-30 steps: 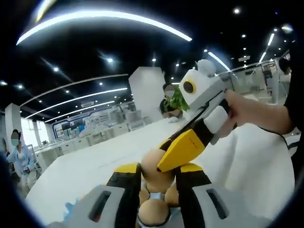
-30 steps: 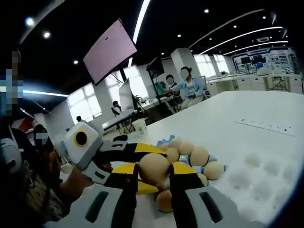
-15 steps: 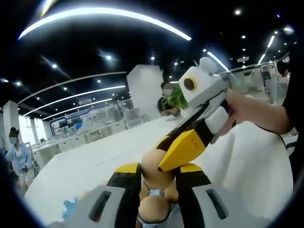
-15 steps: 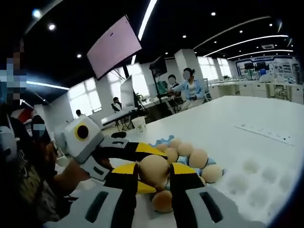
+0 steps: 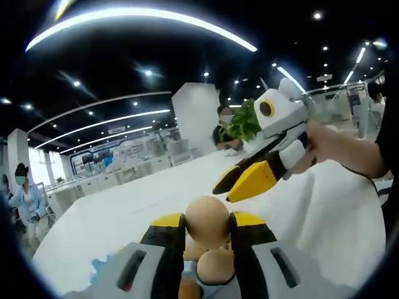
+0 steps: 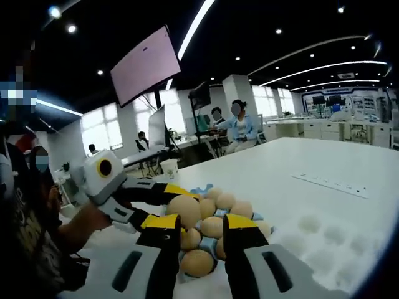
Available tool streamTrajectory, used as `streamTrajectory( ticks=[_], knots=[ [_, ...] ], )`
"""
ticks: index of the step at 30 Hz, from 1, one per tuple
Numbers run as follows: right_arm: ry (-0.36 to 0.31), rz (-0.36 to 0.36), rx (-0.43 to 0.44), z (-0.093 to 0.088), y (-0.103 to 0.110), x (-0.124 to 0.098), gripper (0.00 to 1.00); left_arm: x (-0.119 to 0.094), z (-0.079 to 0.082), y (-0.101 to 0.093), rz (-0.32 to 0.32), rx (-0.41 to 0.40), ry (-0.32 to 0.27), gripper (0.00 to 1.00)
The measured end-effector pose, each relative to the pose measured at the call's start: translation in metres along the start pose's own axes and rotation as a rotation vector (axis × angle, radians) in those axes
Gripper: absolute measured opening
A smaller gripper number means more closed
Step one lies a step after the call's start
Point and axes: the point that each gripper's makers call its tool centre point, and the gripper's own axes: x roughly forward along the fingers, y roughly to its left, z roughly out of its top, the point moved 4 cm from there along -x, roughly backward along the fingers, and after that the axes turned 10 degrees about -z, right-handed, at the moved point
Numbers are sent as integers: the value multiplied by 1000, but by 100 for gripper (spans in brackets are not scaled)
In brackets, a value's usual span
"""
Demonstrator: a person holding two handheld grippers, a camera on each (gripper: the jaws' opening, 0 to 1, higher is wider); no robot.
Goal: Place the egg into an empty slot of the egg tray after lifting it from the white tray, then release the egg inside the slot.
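Note:
A tan egg [image 5: 209, 219] sits between the jaws of my left gripper [image 5: 209, 223], which is shut on it and holds it above more eggs [image 5: 215, 265]. In the right gripper view the same egg [image 6: 184, 210] shows in the left gripper [image 6: 177, 203], which reaches in from the left. My right gripper [image 6: 202, 223] stands open with nothing between its jaws, and beyond them several eggs [image 6: 218, 212] lie on a bluish tray [image 6: 206, 187]. In the left gripper view the right gripper [image 5: 240, 180] hangs up and to the right of the held egg, apart from it.
A white tray with empty round slots [image 6: 336, 233] lies to the right of the eggs on the white table [image 6: 293, 162]. A power strip [image 6: 330, 182] lies farther back. A hand [image 5: 324, 146] holds the right gripper. People sit in the background.
The right gripper held the egg with the left jaws closing on it. It has now let go and drawn back, and the left gripper holds the egg alone, slightly higher.

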Motion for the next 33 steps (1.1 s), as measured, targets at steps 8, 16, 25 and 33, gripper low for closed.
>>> streamTrajectory(
  ticks=[8, 16, 25, 33],
  knots=[
    [-17, -35, 39, -8, -15, -7, 31, -21, -7, 28, 80, -21, 17, 28],
    [-34, -60, 49, -8, -24, -15, 40, -45, -12, 56, 145, -43, 27, 28],
    [-14, -67, 30, -16, -22, -13, 40, -54, -17, 79, 182, -61, 20, 28],
    [-15, -78, 25, -20, -22, -11, 40, -65, -32, 113, 227, -119, 23, 28]
  ],
)
